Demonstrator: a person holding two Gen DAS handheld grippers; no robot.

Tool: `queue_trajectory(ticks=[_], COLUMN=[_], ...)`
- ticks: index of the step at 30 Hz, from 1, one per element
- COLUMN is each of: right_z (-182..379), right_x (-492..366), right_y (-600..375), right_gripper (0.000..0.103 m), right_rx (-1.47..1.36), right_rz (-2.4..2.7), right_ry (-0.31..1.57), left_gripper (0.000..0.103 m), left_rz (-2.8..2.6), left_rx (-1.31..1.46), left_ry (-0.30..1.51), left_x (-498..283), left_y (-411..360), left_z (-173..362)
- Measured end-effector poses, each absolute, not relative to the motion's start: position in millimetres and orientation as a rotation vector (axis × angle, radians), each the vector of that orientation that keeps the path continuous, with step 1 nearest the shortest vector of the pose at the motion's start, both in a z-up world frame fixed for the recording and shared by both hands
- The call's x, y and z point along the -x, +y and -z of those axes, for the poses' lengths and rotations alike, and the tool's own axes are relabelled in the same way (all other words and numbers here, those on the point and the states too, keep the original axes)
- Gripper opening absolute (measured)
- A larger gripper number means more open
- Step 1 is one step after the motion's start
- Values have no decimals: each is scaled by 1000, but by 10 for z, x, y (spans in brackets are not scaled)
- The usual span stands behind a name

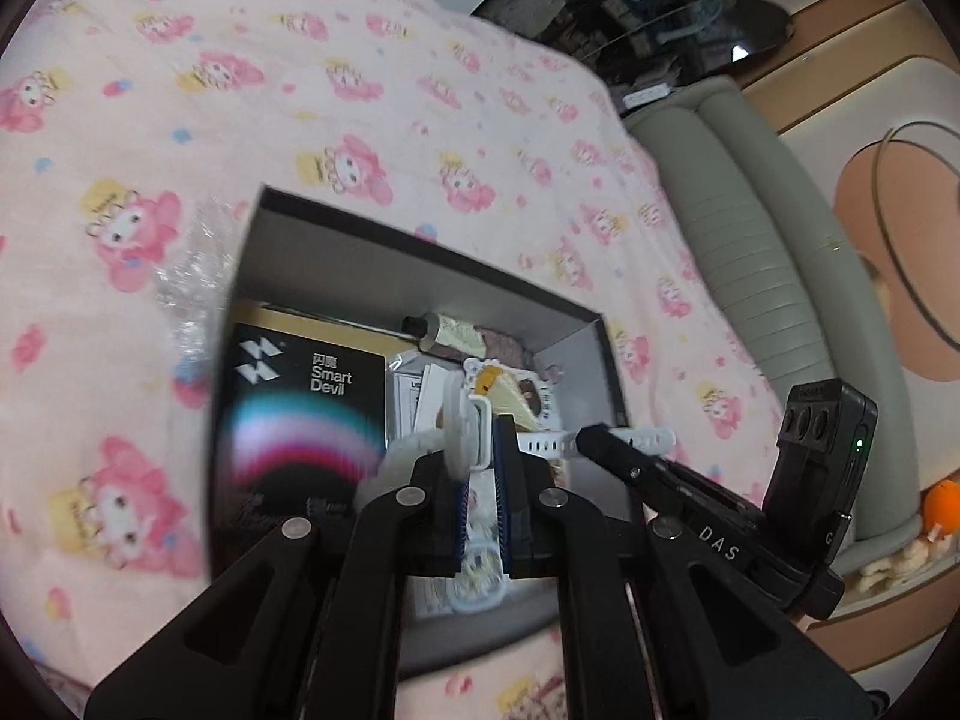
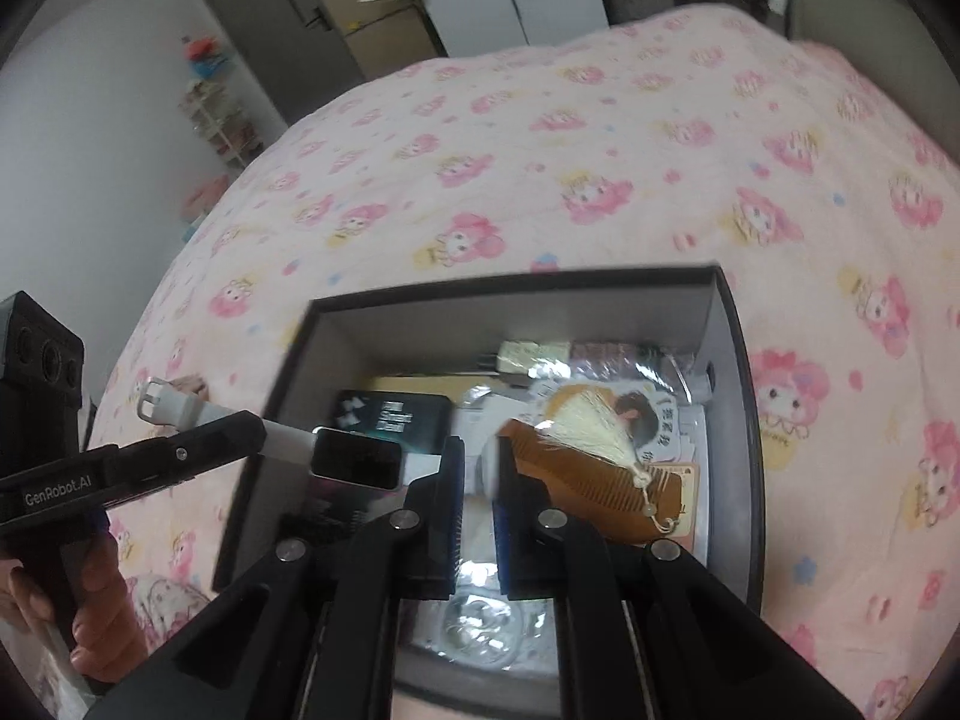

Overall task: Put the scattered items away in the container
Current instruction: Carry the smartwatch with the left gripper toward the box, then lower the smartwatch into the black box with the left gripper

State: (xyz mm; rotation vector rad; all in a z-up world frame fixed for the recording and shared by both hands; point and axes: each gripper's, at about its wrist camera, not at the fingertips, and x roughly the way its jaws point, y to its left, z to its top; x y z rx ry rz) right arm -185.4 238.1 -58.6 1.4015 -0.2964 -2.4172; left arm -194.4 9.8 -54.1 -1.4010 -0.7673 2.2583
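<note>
My left gripper is shut on the strap of a white smartwatch, just above the open dark box. In the right wrist view the left gripper comes in from the left, with the smartwatch's dark face past its tip over the box. My right gripper is shut on the left end of a brown comb with a cream tassel, held over the box. The right gripper also shows at the right of the left wrist view, its tip close beside the watch strap.
The box sits on a bed with a pink cartoon sheet. It holds a black "Smart Devil" pack, a small tube, cards and papers. Crumpled clear wrap lies by its left wall. A padded headboard runs along the right. A hand grips the left handle.
</note>
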Motion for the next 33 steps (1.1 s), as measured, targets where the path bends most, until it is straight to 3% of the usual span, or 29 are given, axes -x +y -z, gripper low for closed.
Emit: queue_trajectory(ticks=[8,9,12,14,18,22,24,29,33], right_z=[920,948,979,931,677,512,570,824,957], right_x=[2109,2126,2112,2060,1895,1831,1964,2338,2475], right_y=[2493,2502,2511,2501,2558,2606,2555,2476,2425], right_gripper=[8,11,37,38,38,38,38,37,37], right_rx=[-1489,-1511,-1561,-1555,-1472,-1372,-1408,-1541,-1599], right_rz=[2399,2398,2434,2476,2564,2600,2598,2410,2401], right_ry=[-285,-292,-231,-171,-169,-199,-166,-311,-266], left_gripper=[6,6,11,20,24,25,25,24,24], left_rz=[-2302,-2304,-2289,-2257,-2231,-2253,-2280,-2275,-2248], left_rx=[1473,1490,1571,1608,1597,1570,1586,1630,1725], left_ry=[-784,-784,-773,-780,-777,-749,-738,-738,-641], left_x=[2067,2064,2065,2051,1945,1926,2013,2255,2407], left_y=[167,158,127,104,75,70,82,132,280], left_z=[887,913,1011,1053,993,929,938,1019,1142])
